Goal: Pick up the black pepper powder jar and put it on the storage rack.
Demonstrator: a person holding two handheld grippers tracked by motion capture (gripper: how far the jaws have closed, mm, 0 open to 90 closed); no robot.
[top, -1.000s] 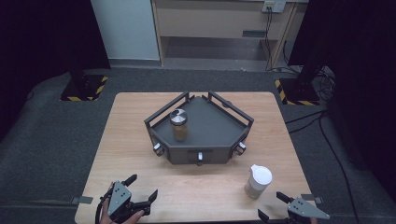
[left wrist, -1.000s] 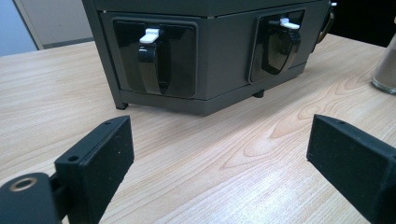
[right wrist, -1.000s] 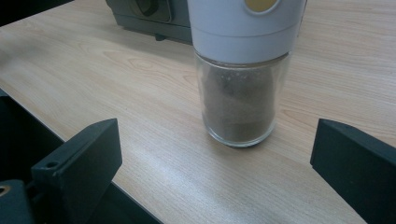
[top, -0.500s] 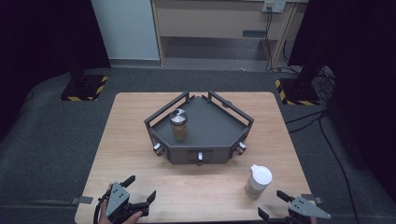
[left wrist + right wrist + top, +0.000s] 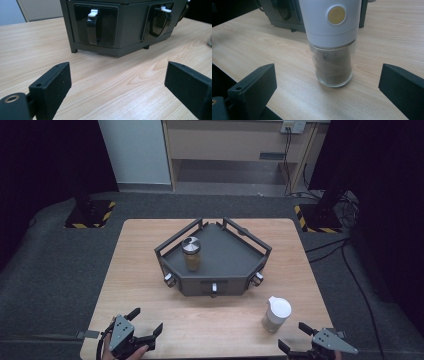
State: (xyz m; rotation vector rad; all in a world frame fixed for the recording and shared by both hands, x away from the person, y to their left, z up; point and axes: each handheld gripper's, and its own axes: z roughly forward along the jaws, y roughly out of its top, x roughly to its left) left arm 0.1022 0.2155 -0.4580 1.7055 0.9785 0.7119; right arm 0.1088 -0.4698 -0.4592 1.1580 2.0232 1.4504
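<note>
You will find no readable text, label, brand or number anywhere in these views. The white-topped grinder [image 5: 331, 42] at the centre of your right gripper view carries a plain yellow round spot with no lettering on it. The dark rack [image 5: 117, 25] across the top of your left gripper view bears no markings. At the upper left and upper right of the high view, the floor bases [image 5: 90, 213] show yellow-and-black hazard stripes, without words.

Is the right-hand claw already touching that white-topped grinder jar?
Apart. In the right gripper view, the white-topped grinder stands upright on the table ahead of the right gripper, with bare wood showing between it and each open jaw.
</note>
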